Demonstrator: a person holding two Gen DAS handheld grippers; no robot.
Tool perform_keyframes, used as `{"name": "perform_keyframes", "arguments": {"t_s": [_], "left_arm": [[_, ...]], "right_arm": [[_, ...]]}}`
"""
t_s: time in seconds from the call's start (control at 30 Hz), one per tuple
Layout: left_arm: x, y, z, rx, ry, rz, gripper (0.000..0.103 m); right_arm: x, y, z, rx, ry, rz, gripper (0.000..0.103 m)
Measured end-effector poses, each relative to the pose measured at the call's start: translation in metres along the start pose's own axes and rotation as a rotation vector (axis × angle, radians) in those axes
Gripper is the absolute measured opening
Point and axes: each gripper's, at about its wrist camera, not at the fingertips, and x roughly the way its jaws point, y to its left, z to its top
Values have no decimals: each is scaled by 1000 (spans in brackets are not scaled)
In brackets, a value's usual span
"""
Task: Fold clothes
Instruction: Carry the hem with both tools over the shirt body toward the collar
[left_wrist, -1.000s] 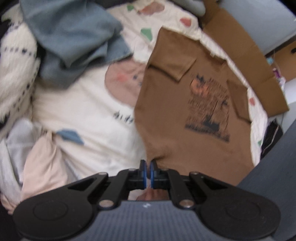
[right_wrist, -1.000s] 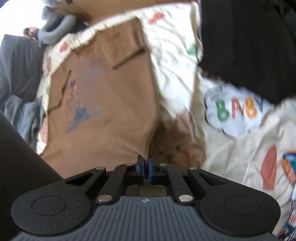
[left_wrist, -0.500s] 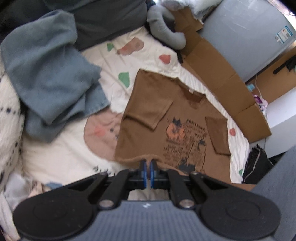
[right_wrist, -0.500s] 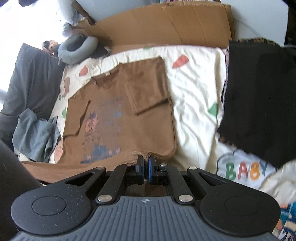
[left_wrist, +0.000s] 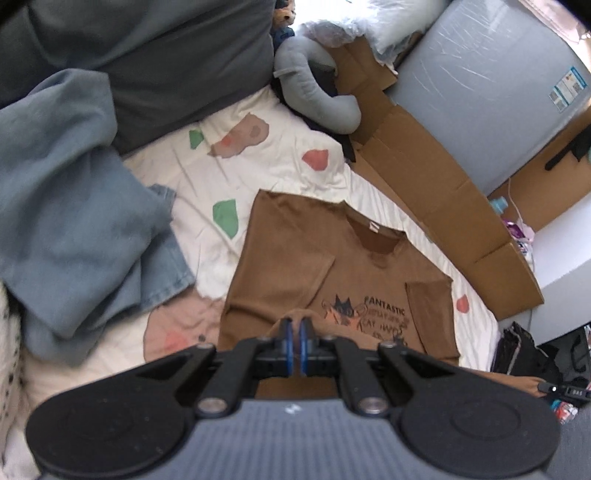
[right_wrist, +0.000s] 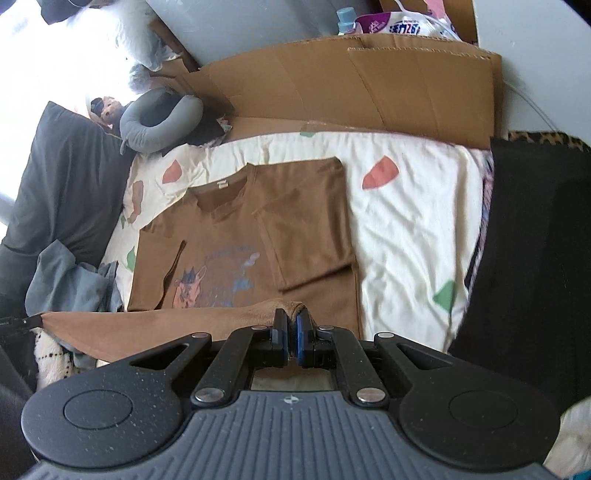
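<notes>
Both hands have carried the shirt's bottom hem up and toward the collar, so more of the shirt now lies flat ahead of you.

Your left gripper (left_wrist: 294, 334) and right gripper (right_wrist: 290, 326) are each clamped shut on a bottom corner of the brown T-shirt (left_wrist: 295, 266), hem stretched between them above the patterned sheet (right_wrist: 406, 221). The shirt's long axis runs straight away from both tongs to the collar (right_wrist: 221, 192), sleeves already folded in. Neither hand looks nearer, so I'd judge you should advance both evenly to land the hem square.
</notes>
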Motion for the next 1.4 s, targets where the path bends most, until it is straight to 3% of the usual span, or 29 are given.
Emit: {"name": "perform_keyframes", "arguments": {"t_s": [0.4,0.87,1.4], "left_arm": [[39,-3,51,13,-16,5,4],[84,-16,103,63,-12,67,4],[165,-11,152,37,-16,124,4]], "right_arm": [[36,4,53,-32,-17,-23,2],[80,16,114,-102,-32,-57,2],[155,4,165,-85,-9,-110,2]]}}
